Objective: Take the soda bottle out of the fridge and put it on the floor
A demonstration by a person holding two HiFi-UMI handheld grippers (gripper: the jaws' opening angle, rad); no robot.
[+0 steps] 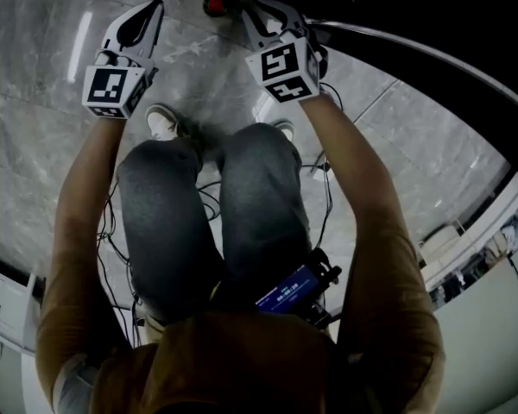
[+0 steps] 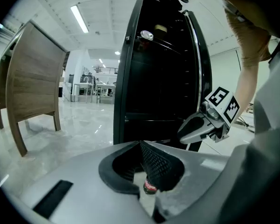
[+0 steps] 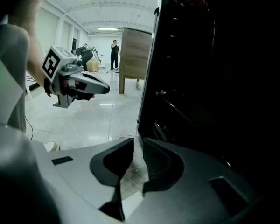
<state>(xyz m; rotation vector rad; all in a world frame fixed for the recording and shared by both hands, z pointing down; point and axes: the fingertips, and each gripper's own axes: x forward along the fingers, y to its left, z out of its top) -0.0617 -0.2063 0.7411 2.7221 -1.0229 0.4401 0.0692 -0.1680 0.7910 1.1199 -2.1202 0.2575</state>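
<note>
While the person stands on the pale grey marble floor [image 1: 34, 145], both arms in tan sleeves reach forward. Each hand carries a grey two-jaw tool topped with a black-and-white marker cube.

At the upper left of the head view the left claw [image 1: 158, 7] is pinched to a point. Its own view shows the tips meeting with nothing gripped. Through the hollow below those tips, low in the centre of that view, I can see the small dark soda bottle with a red label [image 2: 150, 186]. It is down on the floor, well apart from that claw. From above, its red cap shows at the top centre of the frame, just left of the right claw [image 1: 255, 15]. The right claw stands at a narrow slit, with only floor showing between its pads and nothing held.

The tall black fridge [image 2: 158, 78] fills the middle of the left gripper view, and its dark bulk takes the right half of the right gripper view. A light wooden cabinet [image 2: 32, 83] stands at the left of the left gripper view.

Below the tools in the head view are the person's grey trousers [image 1: 259, 214] and white sneakers [image 1: 161, 121]. Thin black cables [image 1: 112, 231] trail on the floor beside them. A small device with a blue-lit screen [image 1: 289, 293] hangs at the waist.
</note>
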